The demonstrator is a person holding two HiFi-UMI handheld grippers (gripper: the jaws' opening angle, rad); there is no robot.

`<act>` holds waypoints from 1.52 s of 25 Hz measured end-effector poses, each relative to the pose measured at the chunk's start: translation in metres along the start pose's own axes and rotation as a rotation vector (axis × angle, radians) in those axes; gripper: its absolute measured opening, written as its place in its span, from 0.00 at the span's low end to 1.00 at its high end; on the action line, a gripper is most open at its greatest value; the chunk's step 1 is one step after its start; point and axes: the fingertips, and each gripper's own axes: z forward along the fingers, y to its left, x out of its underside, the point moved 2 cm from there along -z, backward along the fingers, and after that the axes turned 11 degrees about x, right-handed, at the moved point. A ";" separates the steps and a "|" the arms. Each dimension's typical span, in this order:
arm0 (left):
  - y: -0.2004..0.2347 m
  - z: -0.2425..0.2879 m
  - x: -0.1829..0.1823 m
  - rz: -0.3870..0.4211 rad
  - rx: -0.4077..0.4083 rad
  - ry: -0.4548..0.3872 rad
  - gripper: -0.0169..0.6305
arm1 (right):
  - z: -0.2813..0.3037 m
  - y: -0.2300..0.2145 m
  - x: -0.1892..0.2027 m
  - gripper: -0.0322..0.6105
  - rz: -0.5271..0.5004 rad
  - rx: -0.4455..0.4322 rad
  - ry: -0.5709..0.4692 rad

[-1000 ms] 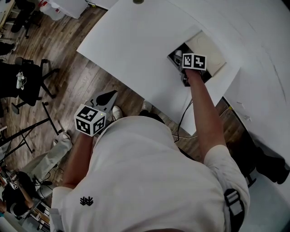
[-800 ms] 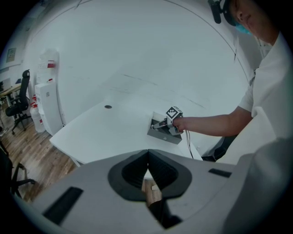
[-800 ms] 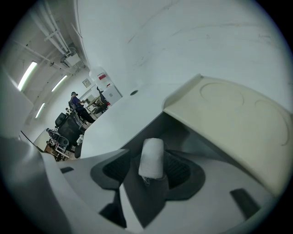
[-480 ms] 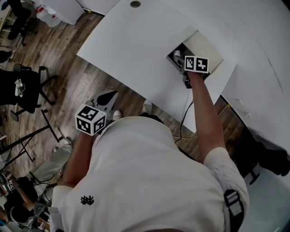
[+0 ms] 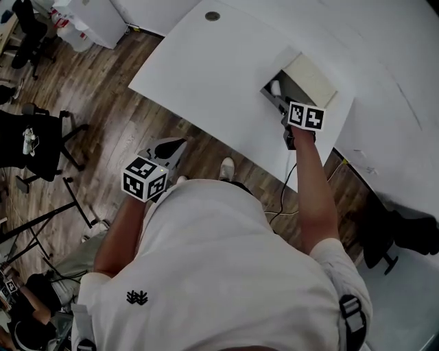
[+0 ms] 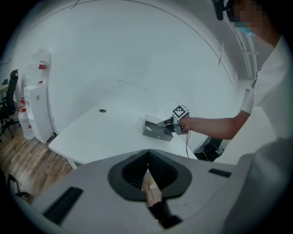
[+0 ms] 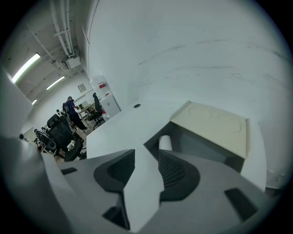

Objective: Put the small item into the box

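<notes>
The open grey box (image 5: 296, 90) stands on the white table (image 5: 219, 75) with its cream lid (image 5: 312, 77) folded back. A small white item (image 5: 275, 87) lies inside at the box's left end, also showing as a white cylinder (image 7: 165, 142) in the right gripper view. My right gripper (image 5: 283, 105) hovers at the box's near rim. Its jaws are closing with only bare table showing between them (image 7: 145, 156). My left gripper (image 5: 169, 147) hangs off the table over the floor, its jaws (image 6: 147, 157) meeting at the tips and holding nothing.
The table edge (image 5: 206, 123) runs between the two grippers, with wooden floor (image 5: 103, 116) below. A cable (image 5: 285, 185) hangs from the right gripper. Office chairs (image 5: 34, 137) stand at the left. A round grommet (image 5: 212, 16) marks the table's far part.
My right gripper has drawn back from over the box toward the table's near edge. The white item stays in the box. The left gripper has barely moved.
</notes>
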 end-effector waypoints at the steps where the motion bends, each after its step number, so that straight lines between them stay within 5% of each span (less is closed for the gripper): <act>1: 0.000 -0.003 0.002 0.005 0.011 0.001 0.04 | -0.008 0.004 0.002 0.29 0.006 0.005 -0.012; 11: 0.002 -0.049 0.021 0.032 0.075 -0.025 0.04 | -0.082 0.082 0.061 0.09 0.027 -0.027 -0.061; 27: 0.006 -0.126 0.081 0.057 0.135 -0.006 0.04 | -0.158 0.235 0.169 0.06 0.012 -0.113 -0.116; 38: -0.004 -0.137 0.094 0.074 0.182 -0.015 0.04 | -0.186 0.279 0.196 0.06 -0.037 -0.150 -0.126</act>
